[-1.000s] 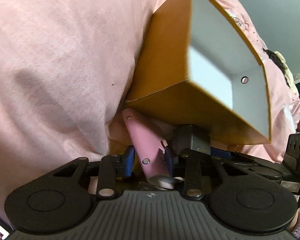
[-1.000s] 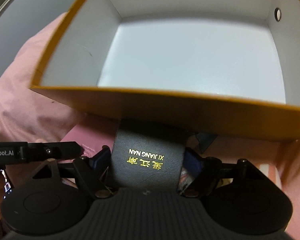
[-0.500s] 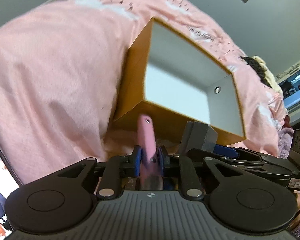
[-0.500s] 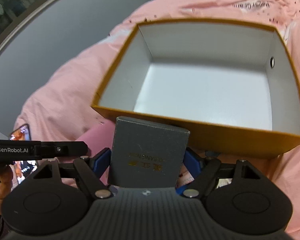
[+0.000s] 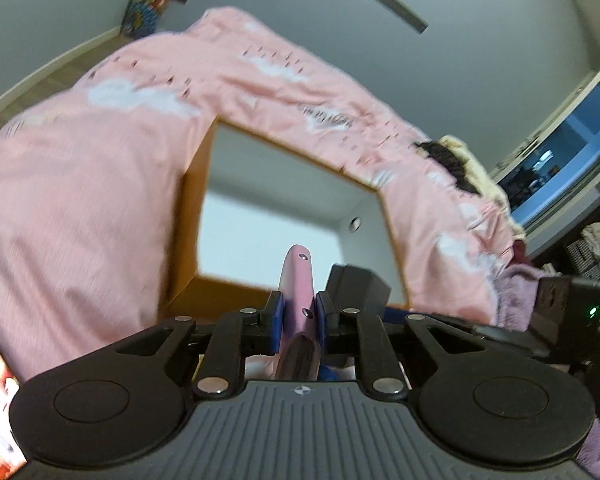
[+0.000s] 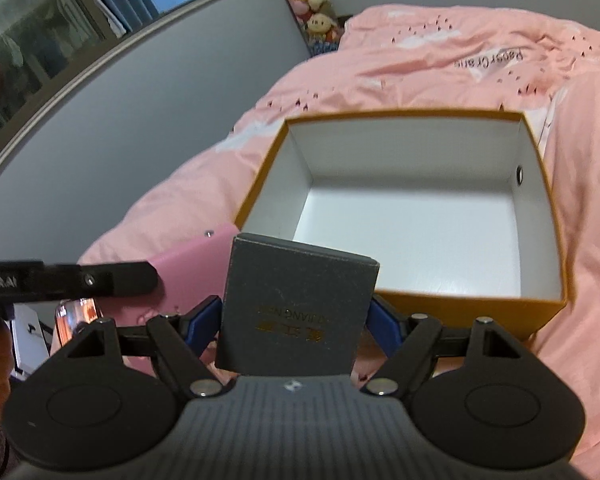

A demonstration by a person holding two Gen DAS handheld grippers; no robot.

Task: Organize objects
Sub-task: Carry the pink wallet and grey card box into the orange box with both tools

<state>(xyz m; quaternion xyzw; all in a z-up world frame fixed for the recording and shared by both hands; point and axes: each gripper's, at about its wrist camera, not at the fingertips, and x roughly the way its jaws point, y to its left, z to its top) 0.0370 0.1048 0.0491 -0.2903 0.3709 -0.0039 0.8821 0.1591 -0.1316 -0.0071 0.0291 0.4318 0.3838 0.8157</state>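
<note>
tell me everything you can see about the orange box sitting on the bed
The orange box is an open, lidless, squarish cardboard-looking box: orange outside, plain white inside. Nothing lies inside it. A small round hole pierces its right-hand wall. It rests upright, mouth up, on the rumpled pink duvet, which surrounds it on all visible sides. Neither pair of tongs appears to touch it; its near wall is partly hidden by the objects they hold.

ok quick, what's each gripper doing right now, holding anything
left gripper: closed on a thin pink case, held edge-on.
right gripper: closed on a dark grey box with gold lettering.
</note>
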